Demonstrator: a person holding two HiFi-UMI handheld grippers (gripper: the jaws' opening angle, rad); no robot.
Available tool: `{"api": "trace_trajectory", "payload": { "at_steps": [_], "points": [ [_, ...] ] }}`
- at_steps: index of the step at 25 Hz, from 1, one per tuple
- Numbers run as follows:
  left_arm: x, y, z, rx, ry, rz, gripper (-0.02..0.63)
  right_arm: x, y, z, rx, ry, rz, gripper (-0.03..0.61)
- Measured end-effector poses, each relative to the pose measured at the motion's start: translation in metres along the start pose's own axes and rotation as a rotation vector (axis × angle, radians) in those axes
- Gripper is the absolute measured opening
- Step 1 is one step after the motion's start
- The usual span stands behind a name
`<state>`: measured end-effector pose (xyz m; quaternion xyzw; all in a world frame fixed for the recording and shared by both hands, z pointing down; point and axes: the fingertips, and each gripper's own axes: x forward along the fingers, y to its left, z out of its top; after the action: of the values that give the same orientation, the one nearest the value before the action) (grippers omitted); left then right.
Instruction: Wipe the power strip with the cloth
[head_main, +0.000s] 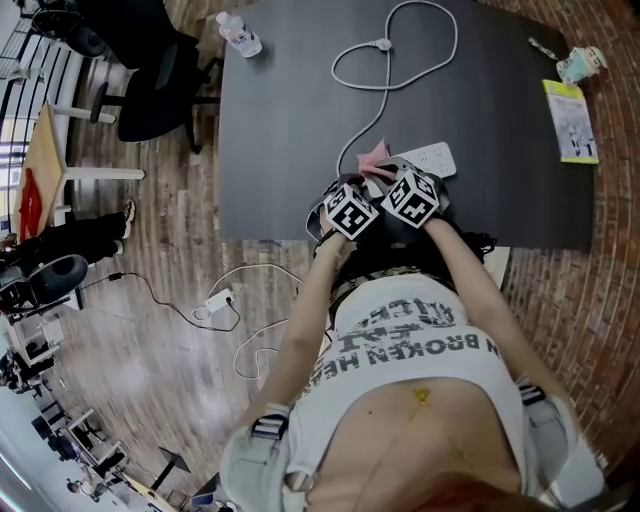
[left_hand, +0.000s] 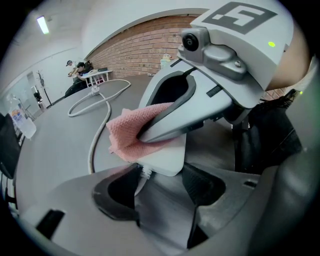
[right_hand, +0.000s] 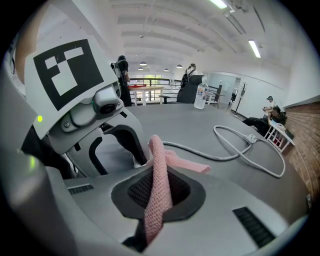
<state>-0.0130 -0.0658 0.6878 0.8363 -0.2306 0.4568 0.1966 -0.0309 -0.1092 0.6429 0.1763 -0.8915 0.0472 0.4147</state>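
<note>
Right gripper (right_hand: 156, 172) pinches one pink waffle-knit cloth (right_hand: 159, 200), which drapes over the near end of one flat white plastic power strip (left_hand: 167, 155). Left gripper (left_hand: 161, 181) is spread, with the strip's cord end at its tips. The strip lies crosswise on the dark matte surface (head_main: 290, 120), and its single round white cord (left_hand: 92, 150) loops away.

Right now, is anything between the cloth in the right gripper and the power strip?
Nothing visible. The right gripper is shut on the cloth, and the cloth lies directly on top of the power strip. The power strip's near end sits between the parted jaws of the left gripper.
</note>
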Motion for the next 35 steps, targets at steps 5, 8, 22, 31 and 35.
{"api": "trace_trajectory", "payload": {
  "at_steps": [5, 8, 22, 31, 35],
  "points": [
    [0.0, 0.0, 0.001, -0.001, 0.002, -0.002, 0.259, -0.004, -0.006, -0.005, 0.008, 0.005, -0.012, 0.017],
    [0.001, -0.001, 0.001, -0.001, 0.005, -0.001, 0.259, -0.006, -0.008, -0.008, 0.014, 0.01, -0.017, 0.017],
    [-0.001, -0.004, 0.003, 0.001, -0.002, -0.011, 0.259, -0.02, -0.03, -0.025, 0.051, 0.025, -0.055, 0.017],
    [-0.004, -0.002, 0.003, 0.001, 0.0, -0.013, 0.259, -0.032, -0.046, -0.037, 0.083, 0.026, -0.099, 0.017],
    [-0.004, -0.003, 0.002, 0.001, 0.0, -0.017, 0.259, -0.035, -0.053, -0.044, 0.09, 0.034, -0.113, 0.017]
  ]
}}
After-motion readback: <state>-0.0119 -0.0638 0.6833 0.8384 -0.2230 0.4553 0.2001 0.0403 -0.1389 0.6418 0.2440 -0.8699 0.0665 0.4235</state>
